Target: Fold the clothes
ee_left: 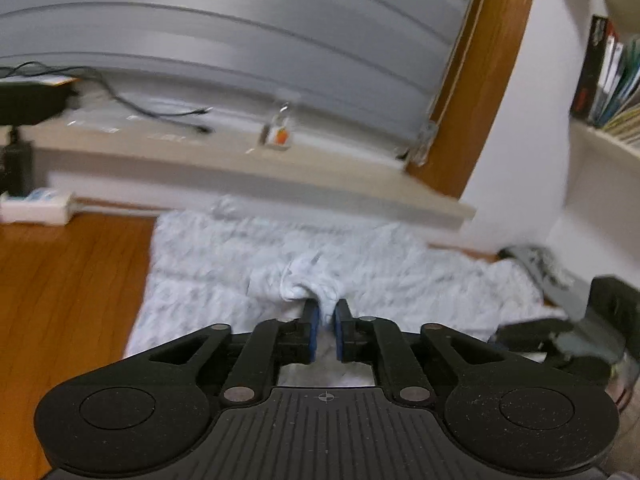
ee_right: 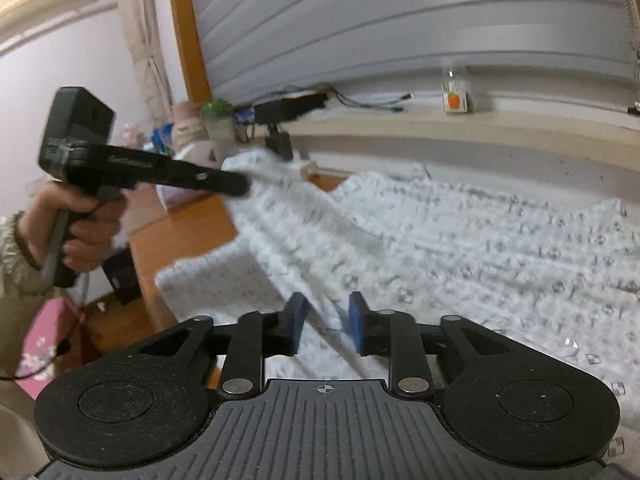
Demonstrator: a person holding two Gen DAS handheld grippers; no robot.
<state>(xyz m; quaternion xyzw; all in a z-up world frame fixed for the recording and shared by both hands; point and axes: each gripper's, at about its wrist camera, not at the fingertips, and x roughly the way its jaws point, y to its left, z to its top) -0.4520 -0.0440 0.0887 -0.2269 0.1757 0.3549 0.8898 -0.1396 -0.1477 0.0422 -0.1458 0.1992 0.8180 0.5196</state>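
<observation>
Spread flat on the wooden floor [ee_left: 60, 300] below the long pale sill [ee_left: 240, 176]: a wide, thin, white printed garment [ee_right: 480, 248], far edge right up against the wall under that sill. Judged light, limp and crease-prone; no stiffness to carry a fold, so bound to sag and drag wherever left unsupported. Not fragile, not slippery against rubber pads. Best taken at an edge or corner, with two holds well apart along the same hem so the lifted part stays taut.

Nearer than the sill, on the garment's left side, a strip of cloth raised off the floor in a slanting sheet, running up to the left gripper [ee_left: 325, 314]. Jaws there nearly together, pinching a small bunched tuft of the fabric between the blue pads [ee_left: 313, 328].

Right gripper [ee_right: 326, 320], also nearer than the sill, over the garment's near edge. Jaws partly apart; the taut lifted fold passing diagonally through the gap, pads [ee_right: 298, 320] seemingly not pressing on it, though blur leaves some doubt
</observation>
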